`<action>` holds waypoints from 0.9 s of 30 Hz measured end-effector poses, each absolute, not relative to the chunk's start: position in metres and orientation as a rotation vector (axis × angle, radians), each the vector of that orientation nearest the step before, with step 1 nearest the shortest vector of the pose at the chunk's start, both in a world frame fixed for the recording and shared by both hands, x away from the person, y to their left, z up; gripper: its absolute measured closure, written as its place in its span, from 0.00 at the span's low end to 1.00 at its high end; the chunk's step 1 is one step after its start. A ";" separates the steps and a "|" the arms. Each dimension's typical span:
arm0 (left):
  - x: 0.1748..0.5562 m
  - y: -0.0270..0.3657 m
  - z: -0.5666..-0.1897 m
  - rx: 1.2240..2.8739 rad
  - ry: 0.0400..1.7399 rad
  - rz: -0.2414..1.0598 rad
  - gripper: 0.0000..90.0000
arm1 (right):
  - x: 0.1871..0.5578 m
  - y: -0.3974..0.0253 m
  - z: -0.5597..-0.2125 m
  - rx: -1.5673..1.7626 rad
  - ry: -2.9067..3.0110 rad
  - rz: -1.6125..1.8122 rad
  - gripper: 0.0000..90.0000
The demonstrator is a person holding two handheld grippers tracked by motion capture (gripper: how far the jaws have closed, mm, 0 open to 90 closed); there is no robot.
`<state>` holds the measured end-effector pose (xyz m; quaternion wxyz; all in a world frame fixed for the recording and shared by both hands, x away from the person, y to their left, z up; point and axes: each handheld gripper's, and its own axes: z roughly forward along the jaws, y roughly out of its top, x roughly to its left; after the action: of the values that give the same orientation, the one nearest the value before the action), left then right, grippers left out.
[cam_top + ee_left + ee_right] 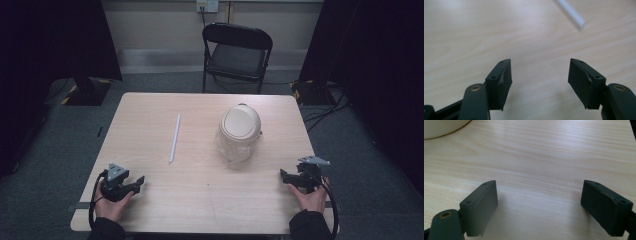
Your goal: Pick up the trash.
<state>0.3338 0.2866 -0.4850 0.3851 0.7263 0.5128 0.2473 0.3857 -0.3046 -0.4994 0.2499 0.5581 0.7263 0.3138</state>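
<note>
White stick (571, 12) blurred, cut off by top edge

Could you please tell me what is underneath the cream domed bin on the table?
The cream domed plastic bin sits in a clear plastic bag on the wooden table. Its inside is hidden.

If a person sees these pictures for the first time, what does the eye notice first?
First comes the cream bin with a domed lid, standing right of the middle of the wooden table. Next is the thin white stick, lying alone left of the bin. At the near edge, the left gripper and right gripper wait open, holding nothing.
</note>
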 end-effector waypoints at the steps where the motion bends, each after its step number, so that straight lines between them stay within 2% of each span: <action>1: 0.333 0.285 -0.480 1.825 1.285 0.635 0.40 | 0.386 -0.305 -0.499 1.519 1.978 0.854 0.15; 7: 0.341 0.275 -0.443 1.689 1.160 0.655 0.40 | 0.386 -0.304 -0.500 1.528 1.969 0.854 0.14; 14: 0.362 0.252 -0.402 1.644 1.031 0.657 0.38 | 0.385 -0.304 -0.500 1.534 1.963 0.846 0.14; 27: 0.403 0.199 -0.374 1.587 0.908 0.600 0.39 | 0.385 -0.303 -0.500 1.535 1.960 0.845 0.14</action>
<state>0.4035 0.1991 -0.3738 0.5717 0.6765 0.3873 0.2560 0.3851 -0.3033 -0.4996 0.2537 0.5648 0.7211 0.3108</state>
